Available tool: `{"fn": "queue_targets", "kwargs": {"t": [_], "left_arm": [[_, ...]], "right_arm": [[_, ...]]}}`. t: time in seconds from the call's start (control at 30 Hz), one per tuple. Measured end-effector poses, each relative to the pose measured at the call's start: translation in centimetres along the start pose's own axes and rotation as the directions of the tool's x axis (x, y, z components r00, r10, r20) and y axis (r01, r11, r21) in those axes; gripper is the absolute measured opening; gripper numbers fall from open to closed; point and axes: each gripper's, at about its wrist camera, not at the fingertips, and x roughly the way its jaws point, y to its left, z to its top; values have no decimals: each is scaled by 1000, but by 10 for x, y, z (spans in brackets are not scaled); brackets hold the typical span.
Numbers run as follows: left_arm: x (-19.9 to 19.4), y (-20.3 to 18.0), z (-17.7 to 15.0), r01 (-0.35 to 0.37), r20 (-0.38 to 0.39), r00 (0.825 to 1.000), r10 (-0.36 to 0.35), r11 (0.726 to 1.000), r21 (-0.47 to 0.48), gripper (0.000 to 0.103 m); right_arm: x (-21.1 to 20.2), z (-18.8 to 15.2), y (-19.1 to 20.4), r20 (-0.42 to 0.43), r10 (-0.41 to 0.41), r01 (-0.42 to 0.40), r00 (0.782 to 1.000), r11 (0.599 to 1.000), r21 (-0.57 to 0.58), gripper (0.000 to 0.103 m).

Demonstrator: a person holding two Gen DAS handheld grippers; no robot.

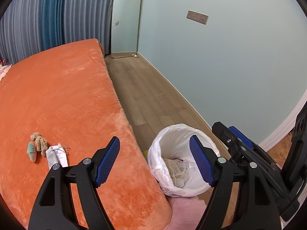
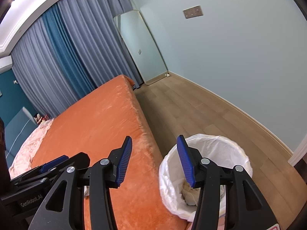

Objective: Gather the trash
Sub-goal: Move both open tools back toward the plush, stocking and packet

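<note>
The right gripper [image 2: 154, 160] hangs with its blue fingers [image 2: 125, 162] spread wide and nothing between them, right over the gap where the orange bed [image 2: 99, 118] meets the trash bin [image 2: 209, 174]. That bin sits on the wood floor [image 2: 201, 111] just beside the bed's near corner, lined with a white bag, and there's some crumpled pale trash [image 2: 189, 193] down inside it. The left gripper [image 2: 48, 169] pokes in low over the bed on the far side from the bin, and a mirror [image 2: 142, 48] leans on the wall past the bed's far end, next to the blue curtains [image 2: 63, 57].

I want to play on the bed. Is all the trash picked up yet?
Not yet. Some crumpled trash is already in the bin. Both tongs, left and right, are open and hold nothing. The white wrapper and small scraps wait on the orange bed.
</note>
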Motion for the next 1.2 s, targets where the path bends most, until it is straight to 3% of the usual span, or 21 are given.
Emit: {"fn": "queue_targets", "kwargs": {"t": [0.43,0.8,0.9,1.2], "left_arm": [[-21,67,-9,-54,17,998,56,992,-111,71],[-33,142,-30,-117,14,992,124,967,-226,72],[-35,172,-41,-154,-2,987,159,951,-267,77],[-33,275,-85,-280,-98,960,263,871,-404,77]], "right_arm": [[21,-17,54,-59,38,-44,998,995,-95,48],[46,-43,116,-141,74,-100,987,977,-190,48],[57,-58,135,-174,76,-116,982,965,-234,48],[98,-105,189,-301,95,-191,949,932,-309,48]]}}
